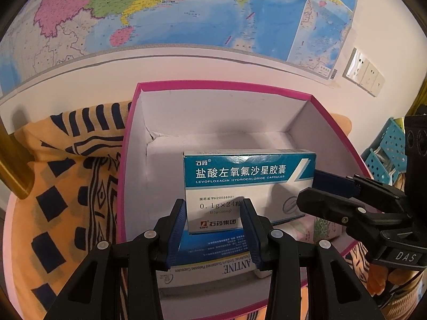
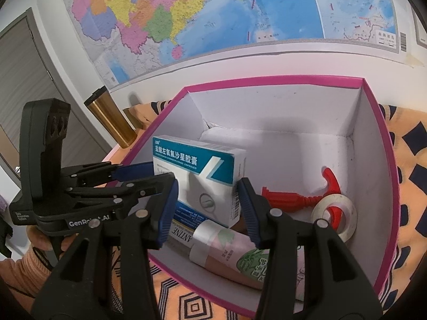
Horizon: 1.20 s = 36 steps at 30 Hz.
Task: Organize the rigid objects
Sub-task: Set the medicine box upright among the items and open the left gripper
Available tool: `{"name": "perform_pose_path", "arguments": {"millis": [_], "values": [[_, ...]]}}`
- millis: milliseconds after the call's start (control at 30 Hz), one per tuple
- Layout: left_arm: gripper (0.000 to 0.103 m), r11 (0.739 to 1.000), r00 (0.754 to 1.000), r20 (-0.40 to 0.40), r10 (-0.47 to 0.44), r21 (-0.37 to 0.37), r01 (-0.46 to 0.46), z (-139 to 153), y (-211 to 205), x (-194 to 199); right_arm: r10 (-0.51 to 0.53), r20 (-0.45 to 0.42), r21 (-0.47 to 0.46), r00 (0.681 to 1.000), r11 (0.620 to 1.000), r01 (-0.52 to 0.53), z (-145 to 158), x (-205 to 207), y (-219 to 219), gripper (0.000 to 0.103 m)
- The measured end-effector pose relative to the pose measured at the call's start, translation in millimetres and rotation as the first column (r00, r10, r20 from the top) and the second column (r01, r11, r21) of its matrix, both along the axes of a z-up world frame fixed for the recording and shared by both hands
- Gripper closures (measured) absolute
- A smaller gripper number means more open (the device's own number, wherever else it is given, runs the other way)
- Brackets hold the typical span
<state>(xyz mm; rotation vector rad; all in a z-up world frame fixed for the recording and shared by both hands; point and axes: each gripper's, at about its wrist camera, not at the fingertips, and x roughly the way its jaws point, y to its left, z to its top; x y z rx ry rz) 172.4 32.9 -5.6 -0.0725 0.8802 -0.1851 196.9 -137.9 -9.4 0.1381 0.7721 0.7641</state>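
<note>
One open-top cardboard box (image 2: pixel 373 122), pink outside and white inside, is seen on an orange patterned cloth (image 1: pixel 61 186) over the surface. Inside it: a teal-and-white levofloxacin capsule carton (image 1: pixel 248 186) lying tilted on top of another flat medicine carton (image 1: pixel 213 266), a pink-labelled tube (image 2: pixel 226 242) along the near wall, a red ribbed plastic hook (image 2: pixel 301 200) and a roll of clear tape (image 2: pixel 336 216) by the right wall. The far half of the box floor is bare white card, creased at the back-left corner.

The left claw (image 1: pixel 213 229) is held open just above the near end of the capsule carton, nothing gripped. The right claw (image 2: pixel 208 208) is also open, its blue ribbed pads flanking the same carton's right end; contact cannot be told.

A gold metal tumbler (image 2: pixel 112 117) stands just outside the box's left edge. A perforated blue plastic basket (image 1: pixel 387 152) sits off to the right. A wall map (image 2: pixel 213 13) hangs behind.
</note>
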Motion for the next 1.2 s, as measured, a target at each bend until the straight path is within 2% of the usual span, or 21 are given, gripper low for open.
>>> {"name": "perform_pose_path", "arguments": {"millis": [700,1100,1200], "values": [[0.062,0.999,1.000,0.004,-0.004,0.033,0.004,-2,-1,9,-0.010,-0.016,-0.003,1.000,1.000,0.010,-3,10,2,0.054],[0.062,0.998,0.999,-0.002,-0.054,-0.016,0.054,1,-1,13,-0.043,-0.015,-0.008,0.999,0.999,0.043,-2,12,-6,0.053],[0.062,0.996,0.998,-0.016,-0.069,-0.055,0.068,-1,0,14,-0.047,-0.010,-0.007,0.999,0.999,0.047,1,12,-8,0.053]]}}
